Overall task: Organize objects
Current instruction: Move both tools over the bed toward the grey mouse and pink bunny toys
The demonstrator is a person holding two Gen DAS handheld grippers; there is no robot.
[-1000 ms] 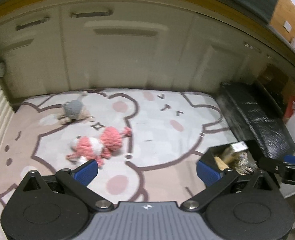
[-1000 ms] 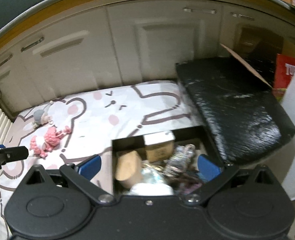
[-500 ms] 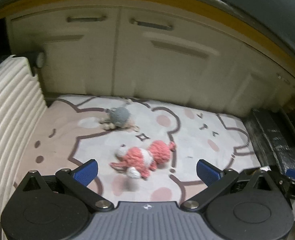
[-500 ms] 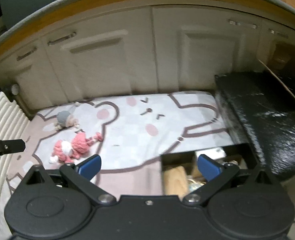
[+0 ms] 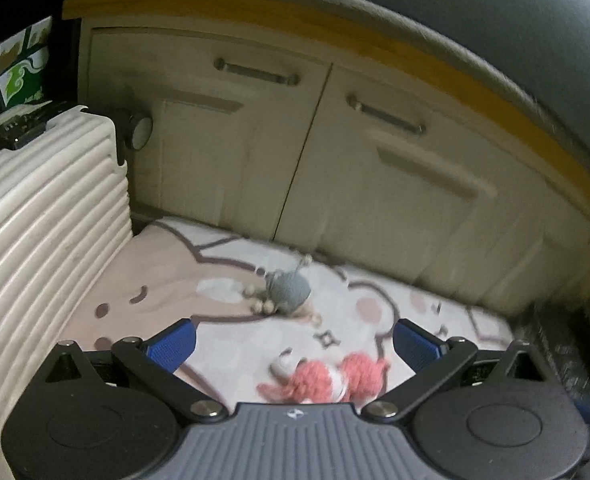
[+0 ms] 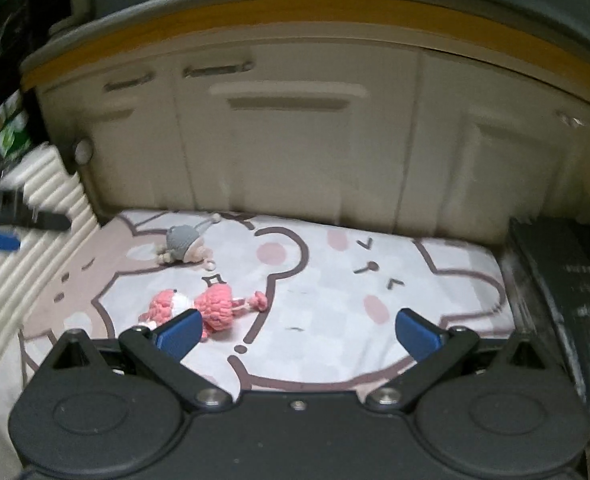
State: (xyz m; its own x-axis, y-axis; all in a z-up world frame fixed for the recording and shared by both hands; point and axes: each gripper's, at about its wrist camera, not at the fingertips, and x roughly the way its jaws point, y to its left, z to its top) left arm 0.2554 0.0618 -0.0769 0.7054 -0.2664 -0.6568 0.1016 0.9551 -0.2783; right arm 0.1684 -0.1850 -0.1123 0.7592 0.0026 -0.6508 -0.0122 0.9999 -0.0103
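A pink and white knitted toy (image 5: 327, 380) lies on the cartoon-print mat (image 5: 199, 292), just below my open, empty left gripper (image 5: 295, 346). A grey knitted toy (image 5: 287, 290) lies further off on the mat, near the cabinet. In the right wrist view the pink toy (image 6: 211, 308) lies by the left fingertip of my open, empty right gripper (image 6: 297, 332), and the grey toy (image 6: 183, 244) lies beyond it. The left gripper's finger (image 6: 19, 216) shows at that view's left edge.
Cream cabinet doors (image 5: 375, 168) with handles stand behind the mat. A white ribbed suitcase (image 5: 43, 232) borders the mat on the left. A black cushion (image 6: 563, 300) borders it on the right. A green and white box (image 5: 23, 68) stands at the far left.
Both grippers have swung left and moved closer to the toys. The black box of small items has left both views. The pink toy now sits close under the left gripper.
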